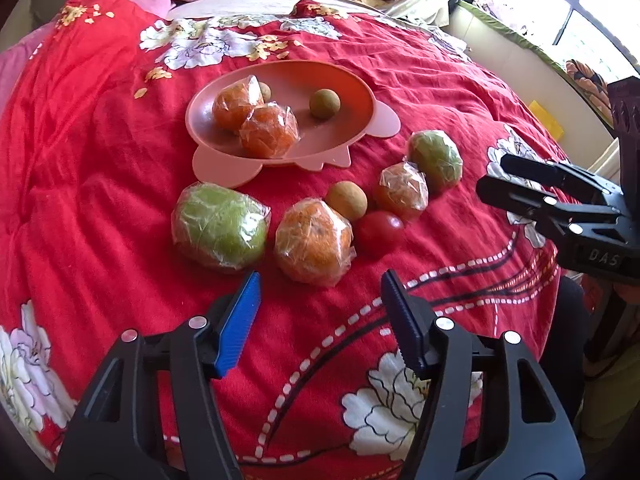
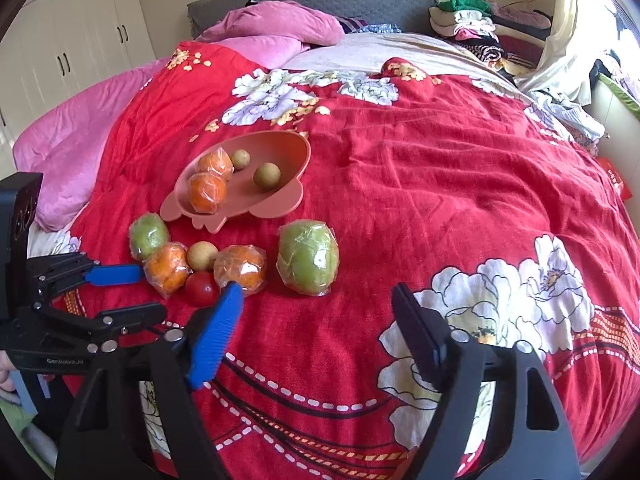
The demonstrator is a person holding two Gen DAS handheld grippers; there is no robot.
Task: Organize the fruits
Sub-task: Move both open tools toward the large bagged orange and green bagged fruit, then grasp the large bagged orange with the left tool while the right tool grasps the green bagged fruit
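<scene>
Four fruits sit on a pink plate (image 1: 362,92) on a bed's red floral bedspread (image 1: 420,76): two plastic-wrapped oranges (image 1: 270,130), touching, and two small brown round fruits (image 1: 325,103) behind them. Six more lie loose on the bedspread just in front of the plate: a wrapped green fruit (image 1: 219,231) on the left, a large wrapped orange (image 1: 314,240) beside it, a brown fruit (image 1: 346,201), a red tomato (image 1: 379,232), a smaller wrapped orange (image 1: 401,190) and a second wrapped green fruit (image 1: 436,160) on the right. Both pairs of tongs are spread open and hold nothing, the left tongs (image 1: 320,320) just short of the large orange, the right tongs (image 2: 320,328) near the tomato. Pink pillows (image 2: 276,26) lie against the headboard.
</scene>
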